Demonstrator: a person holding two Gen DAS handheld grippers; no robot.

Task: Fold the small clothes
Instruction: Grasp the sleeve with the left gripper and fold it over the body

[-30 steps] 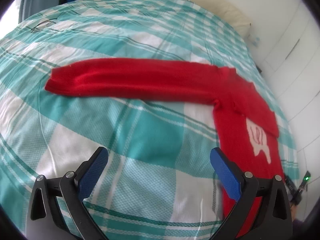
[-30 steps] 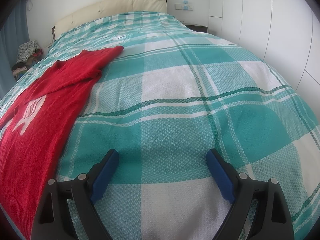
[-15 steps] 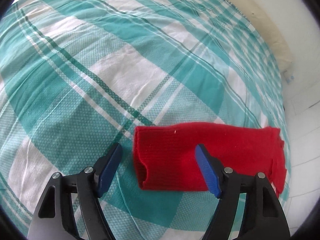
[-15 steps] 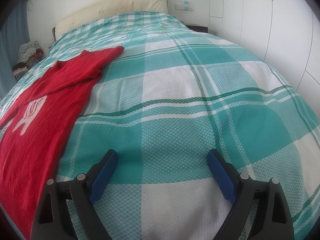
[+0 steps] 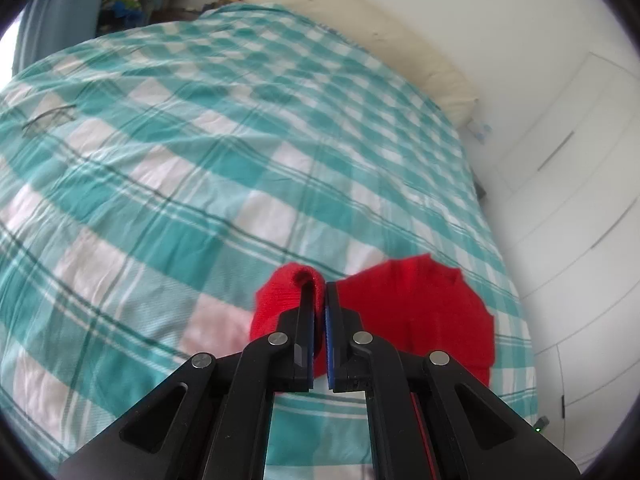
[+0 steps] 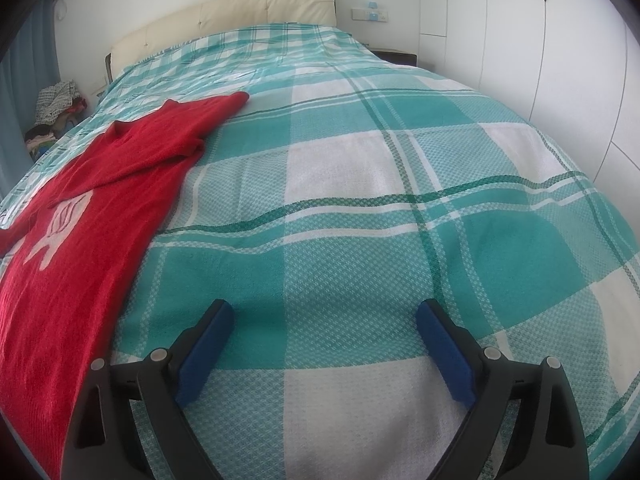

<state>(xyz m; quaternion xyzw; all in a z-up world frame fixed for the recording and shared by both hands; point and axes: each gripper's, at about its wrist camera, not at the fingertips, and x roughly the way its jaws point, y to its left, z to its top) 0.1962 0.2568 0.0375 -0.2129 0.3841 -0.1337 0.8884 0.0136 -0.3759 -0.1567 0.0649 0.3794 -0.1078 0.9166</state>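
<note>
A red knitted sweater point(image 6: 92, 216) with a white motif lies flat on the teal-and-white checked bedspread point(image 6: 360, 184), at the left of the right wrist view. My left gripper point(image 5: 319, 292) is shut on the cuff end of the sweater's sleeve point(image 5: 288, 292) and holds it lifted above the bed; more red sweater point(image 5: 420, 312) lies behind and to the right. My right gripper point(image 6: 325, 320) is open and empty, low over the bedspread to the right of the sweater.
A cream headboard point(image 6: 224, 16) stands at the far end of the bed. White wardrobe doors point(image 6: 520, 20) line the right side. A pile of clothes point(image 6: 56, 108) sits beside the bed at the far left.
My left gripper moved to the sleeve's cuff, closed on it and lifted it off the bed. The right gripper has stayed nearly still and open.
</note>
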